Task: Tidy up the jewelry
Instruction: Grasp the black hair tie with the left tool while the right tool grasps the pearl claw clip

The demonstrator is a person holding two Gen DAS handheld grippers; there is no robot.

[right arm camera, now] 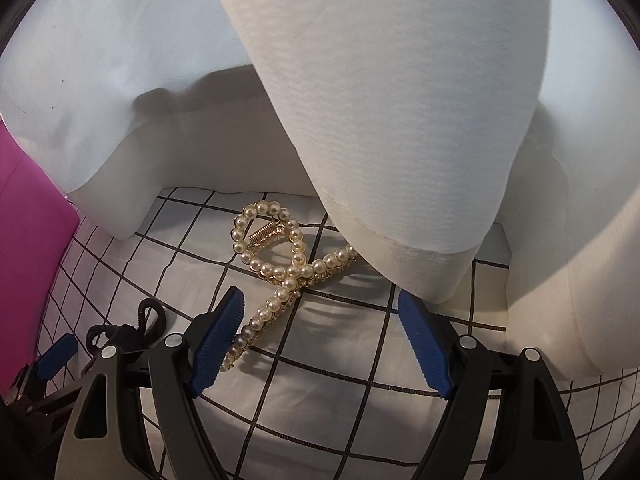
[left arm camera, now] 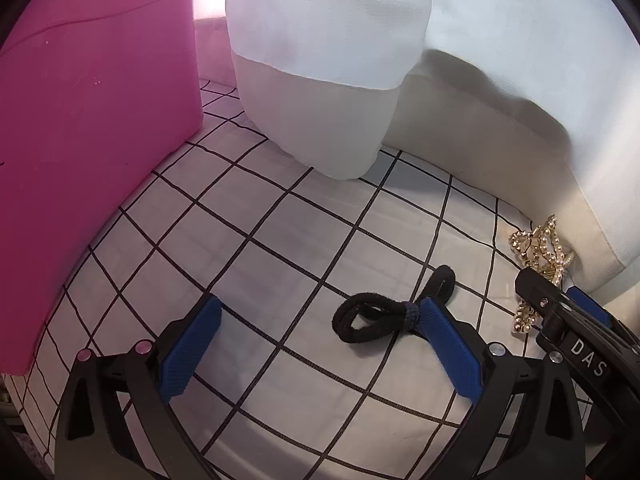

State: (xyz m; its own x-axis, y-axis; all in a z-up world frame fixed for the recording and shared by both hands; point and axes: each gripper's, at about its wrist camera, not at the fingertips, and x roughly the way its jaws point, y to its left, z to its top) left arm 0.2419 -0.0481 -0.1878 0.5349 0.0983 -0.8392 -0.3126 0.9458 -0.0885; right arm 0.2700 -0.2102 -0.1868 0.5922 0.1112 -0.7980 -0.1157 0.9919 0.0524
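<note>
Pearl hair claw clip (right arm camera: 276,268) lies on grid-pattern cloth (right arm camera: 360,360), just beside right gripper's (right arm camera: 320,344) left pad, jaws apart, nothing held. Black hair tie (left arm camera: 394,308) lies at left gripper's (left arm camera: 320,344) right pad (left arm camera: 448,348); jaws apart, empty.

Two hand-held tongs work side by side, both angled downward. The left tongs (left arm camera: 320,336) have their jaws spread wide, blue ribbed pads (left arm camera: 192,354) facing each other with nothing between them. The right tongs (right arm camera: 322,336) are likewise parted, gripping nothing, blue pads (right arm camera: 218,346) splayed outward. Each tool's black body shows at the edge of the other's wrist view, placing the pair close together, tips apart.
</note>
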